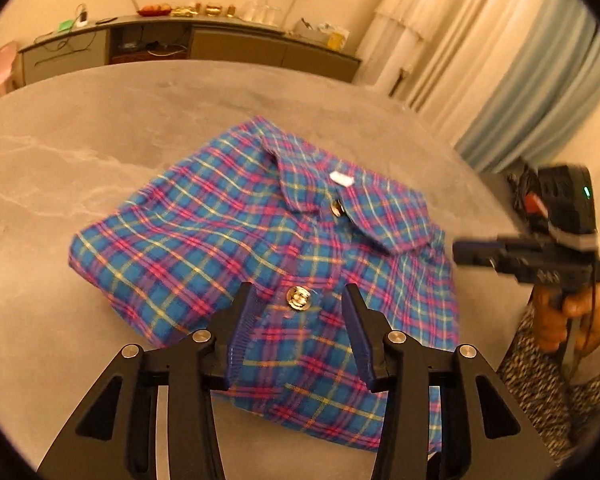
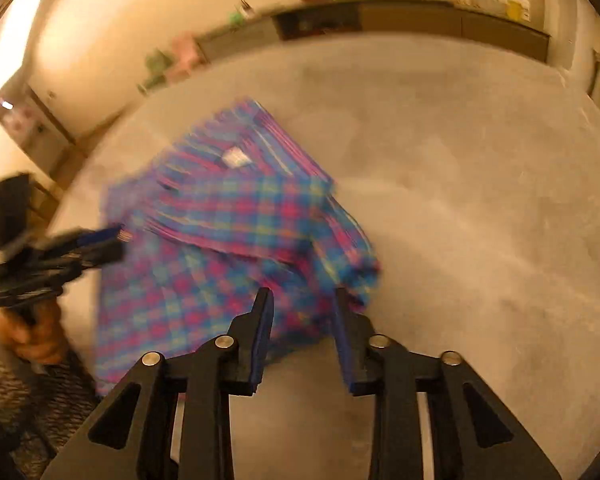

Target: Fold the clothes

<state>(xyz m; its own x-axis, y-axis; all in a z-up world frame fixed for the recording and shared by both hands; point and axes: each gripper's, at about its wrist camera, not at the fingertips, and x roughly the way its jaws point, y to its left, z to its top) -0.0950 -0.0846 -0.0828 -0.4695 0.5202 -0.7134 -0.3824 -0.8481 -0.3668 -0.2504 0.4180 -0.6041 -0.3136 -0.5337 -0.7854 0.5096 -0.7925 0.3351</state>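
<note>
The plaid shirt (image 1: 260,248) lay folded into a compact bundle at the middle of the grey marbled table (image 1: 100,128), collar (image 1: 340,196) uppermost and pointing toward the upper right of the left wrist frame. A white label (image 1: 341,179) showed inside the collar, with one metal button (image 1: 337,209) just below it and a second button (image 1: 299,297) further down the placket, toward the bottom of the frame. In the right wrist frame the same shirt (image 2: 228,248) sat left of centre, heavily blurred, its label (image 2: 235,157) a pale patch near the top of the bundle.

Your left gripper (image 1: 298,300) hung over the near edge of the shirt at the lower middle of its frame, fingers parted, the lower button showing in the gap between them and no cloth pinched. Your right gripper (image 2: 302,300) stood likewise unclenched at the lower middle of its own frame, its tips over the shirt's near right corner, nothing caught between the pads. Whether either gripper's tips touched the fabric could not be told.

At the right edge of the left wrist frame, your right hand (image 1: 580,312) gripped the handle of the other tool, above a speckled sleeve (image 1: 548,368). At the left edge of the right wrist frame, your left hand (image 2: 36,340) was blurred.

Beyond the table ran a long low sideboard (image 1: 188,46) crowded with small things, and pale curtains (image 1: 500,72) filled the upper right.
</note>
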